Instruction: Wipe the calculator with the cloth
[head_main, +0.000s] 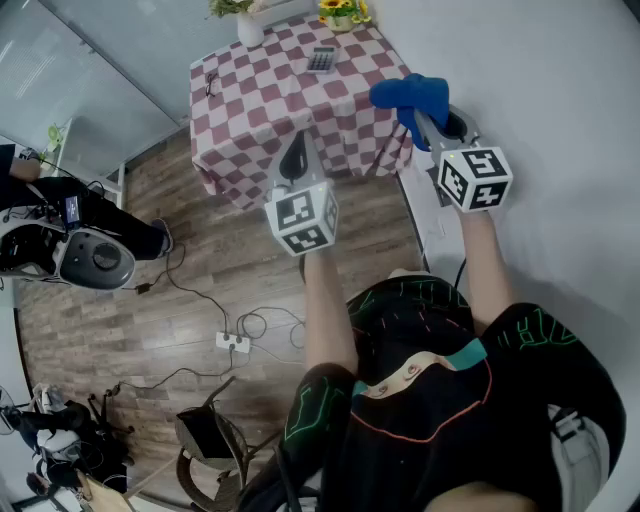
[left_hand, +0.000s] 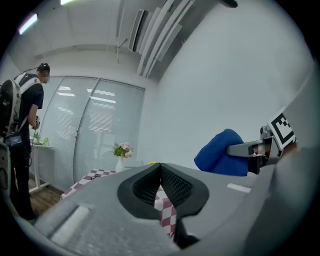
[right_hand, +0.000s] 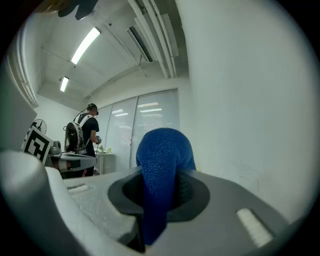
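Note:
A grey calculator (head_main: 321, 60) lies near the far edge of a small table with a red-and-white checked cover (head_main: 250, 110). Both grippers hang in the air short of the table. My right gripper (head_main: 428, 125) is shut on a blue cloth (head_main: 410, 95), which bulges up out of the jaws (right_hand: 162, 150). From the left gripper view the cloth (left_hand: 220, 156) shows at the right, held by the right gripper (left_hand: 250, 149). My left gripper (head_main: 294, 158) is over the table's near edge, and its dark pads (left_hand: 172, 185) meet with nothing between them.
A white vase of flowers (head_main: 248, 25) and yellow flowers (head_main: 340, 12) stand at the table's far side, and a small dark item (head_main: 210, 80) lies at its left. A white wall runs along the right. Cables and a power strip (head_main: 232, 341) lie on the wood floor; a person (head_main: 60, 200) stands at left.

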